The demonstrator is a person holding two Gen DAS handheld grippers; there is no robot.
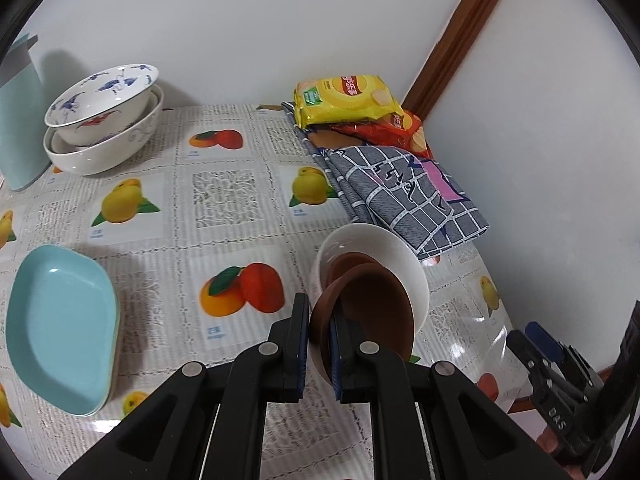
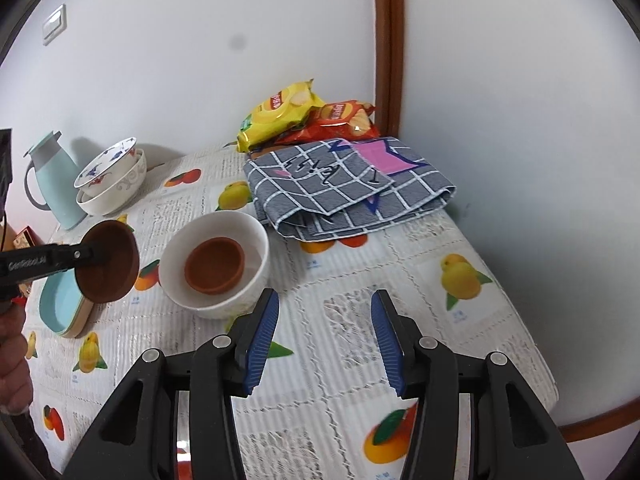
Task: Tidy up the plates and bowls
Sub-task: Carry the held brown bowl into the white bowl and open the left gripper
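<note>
Left gripper (image 1: 320, 344) clamped on brown dish (image 2: 108, 266); right gripper (image 2: 324, 340) apart, empty. Carry level toward stacked bowls (image 1: 100, 120) at 10 o'clock, clear of white bowl (image 2: 216, 264).

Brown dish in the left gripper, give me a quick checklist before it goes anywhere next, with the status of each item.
1. Left gripper clamped on the brown dish rim: ok.
2. Dish lifted off the table: ok.
3. Right gripper open, holding nothing: ok.
4. White bowl upright, with a second brown dish lying in it: ok.
5. Blue plates stacked, nothing on top: ok.
6. Patterned bowls nested by the wall: ok.
</note>
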